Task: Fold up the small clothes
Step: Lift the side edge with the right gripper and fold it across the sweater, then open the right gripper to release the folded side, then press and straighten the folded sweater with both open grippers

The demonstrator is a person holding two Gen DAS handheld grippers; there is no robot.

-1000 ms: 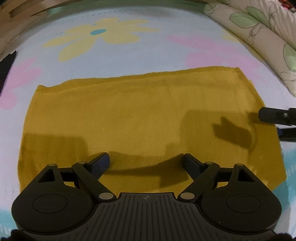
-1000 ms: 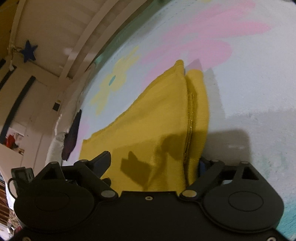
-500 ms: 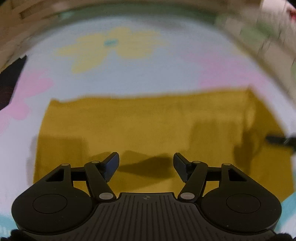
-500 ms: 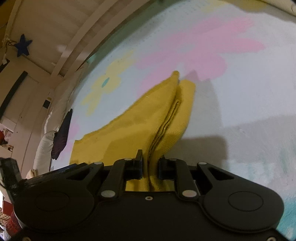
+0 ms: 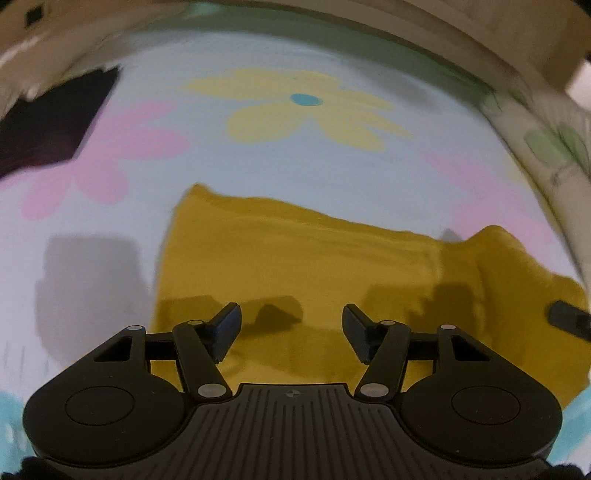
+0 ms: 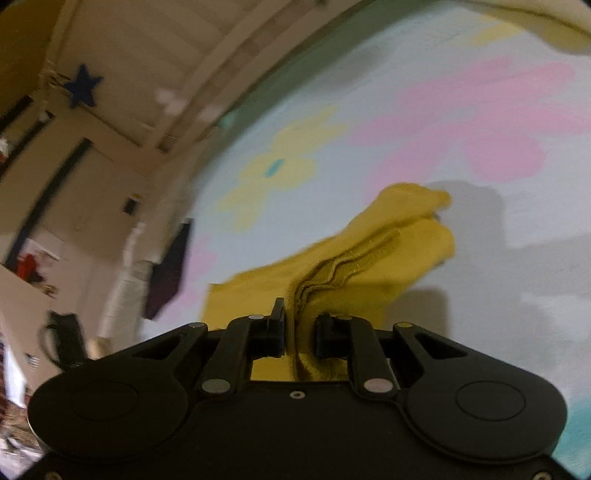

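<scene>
A mustard-yellow knit garment (image 5: 303, 266) lies on a pale blue flowered bedspread (image 5: 295, 155). My left gripper (image 5: 291, 332) is open and empty, low over the garment's near edge. My right gripper (image 6: 299, 332) is shut on the garment's right edge (image 6: 365, 254) and lifts it, so the seam bunches up off the bedspread. The tip of the right gripper also shows at the right edge of the left wrist view (image 5: 569, 319), where the cloth rises in a hump (image 5: 495, 251).
A dark garment (image 5: 51, 125) lies at the far left of the bedspread. A floral pillow or quilt (image 5: 550, 147) runs along the right side. A wooden bed frame (image 5: 332, 22) borders the far edge. A dark star (image 6: 82, 88) hangs on the wall.
My right gripper closed on the garment's right edge and raised it, bunching the cloth. My left gripper drew back and swung right, staying open. Both views are motion-blurred.
</scene>
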